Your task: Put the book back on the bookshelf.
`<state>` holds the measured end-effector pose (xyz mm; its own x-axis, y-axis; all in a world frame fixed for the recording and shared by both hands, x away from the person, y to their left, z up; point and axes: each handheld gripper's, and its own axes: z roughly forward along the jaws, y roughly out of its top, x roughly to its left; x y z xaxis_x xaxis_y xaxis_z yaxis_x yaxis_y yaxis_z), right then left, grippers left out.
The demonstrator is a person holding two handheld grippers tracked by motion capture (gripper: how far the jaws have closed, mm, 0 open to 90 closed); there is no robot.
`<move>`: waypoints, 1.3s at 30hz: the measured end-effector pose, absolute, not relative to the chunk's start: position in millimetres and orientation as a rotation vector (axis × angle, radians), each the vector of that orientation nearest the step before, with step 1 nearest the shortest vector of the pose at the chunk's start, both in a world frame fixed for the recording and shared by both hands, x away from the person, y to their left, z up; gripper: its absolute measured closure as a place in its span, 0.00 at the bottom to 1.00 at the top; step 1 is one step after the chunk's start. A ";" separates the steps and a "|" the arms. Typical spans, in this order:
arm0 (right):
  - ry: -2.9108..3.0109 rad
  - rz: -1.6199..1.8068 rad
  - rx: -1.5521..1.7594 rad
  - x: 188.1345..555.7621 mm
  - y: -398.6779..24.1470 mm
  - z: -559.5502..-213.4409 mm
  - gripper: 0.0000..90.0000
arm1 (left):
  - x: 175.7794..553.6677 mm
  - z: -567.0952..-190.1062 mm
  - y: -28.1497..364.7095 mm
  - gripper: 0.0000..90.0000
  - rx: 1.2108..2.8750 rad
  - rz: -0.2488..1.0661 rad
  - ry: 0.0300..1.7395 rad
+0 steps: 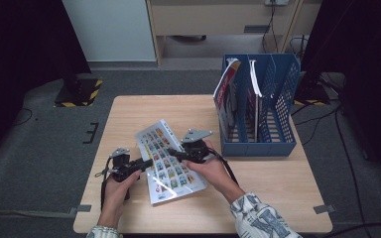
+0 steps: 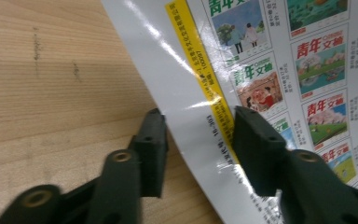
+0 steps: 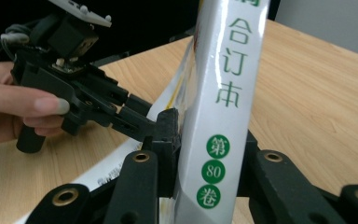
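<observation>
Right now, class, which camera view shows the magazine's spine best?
The right gripper view: the magazine's spine stands upright between the right gripper's jaws, its green lettering readable. The high view shows the whole cover, and the left gripper view a cover edge with its yellow strip.

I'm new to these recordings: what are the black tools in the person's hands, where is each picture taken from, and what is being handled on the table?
No robot here: a person holds a hand-operated two-jaw gripper in each hand. One picture looks down from above the wooden table; the other two come from cameras riding on each gripper, looking along its black jaws.

On the table lies a thick magazine volume with a grid of small cover pictures, and behind it stands a blue file rack holding other magazines.

The right gripper clamps the volume's spine, which stands upright between its jaws. The left gripper straddles the volume's edge, one jaw over the cover, one beside it on the wood; its pads do not plainly press yet.
</observation>
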<state>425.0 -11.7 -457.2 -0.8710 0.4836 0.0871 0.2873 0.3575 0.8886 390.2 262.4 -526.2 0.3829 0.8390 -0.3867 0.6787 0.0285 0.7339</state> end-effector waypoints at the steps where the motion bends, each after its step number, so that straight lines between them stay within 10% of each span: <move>1: 2.434 1.510 0.697 426.4 -13.0 -457.3 0.79 | 390.3 -526.7 260.9 0.70 1.703 0.224 1.358; 10: 2.465 1.481 0.742 431.2 -19.6 -461.7 0.78 | 389.3 -527.3 258.9 0.89 1.694 0.244 1.359; 29: 2.611 1.328 0.706 437.3 -7.0 -449.0 0.60 | 388.5 -523.5 250.7 0.91 1.742 0.304 1.322; 39: 2.568 1.300 0.752 443.2 -8.5 -448.2 0.75 | 387.5 -515.7 252.2 0.92 1.729 0.317 1.313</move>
<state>443.2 -8.5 -448.2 -0.8592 0.5061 0.0758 0.3607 0.4939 0.7912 387.5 252.2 -515.7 0.3994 0.8644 -0.3054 0.6296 -0.0165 0.7767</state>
